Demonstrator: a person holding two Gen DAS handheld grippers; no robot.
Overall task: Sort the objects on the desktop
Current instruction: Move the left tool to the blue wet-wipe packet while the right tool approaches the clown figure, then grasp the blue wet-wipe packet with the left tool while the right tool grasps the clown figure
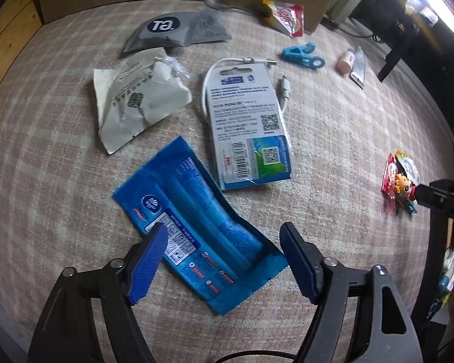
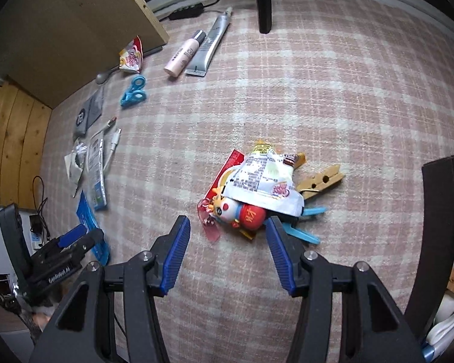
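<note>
Blue flat sachet [image 1: 196,230] on checked bench [image 1: 333,139], between wide-open, empty left gripper [image 1: 224,260]. Right gripper [image 2: 227,251] open, empty, before toy pile [image 2: 257,193]. Risk: thin film slipping from pads.

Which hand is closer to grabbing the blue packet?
The left. The left gripper hangs right over the blue packet with open jaws either side. The right gripper is over the toy pile.

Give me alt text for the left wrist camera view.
The open left gripper hangs over a blue wrapper on a pink checked cloth, touching nothing. Beyond lie a carded white cable pack, crumpled white packaging and blue scissors.
</note>
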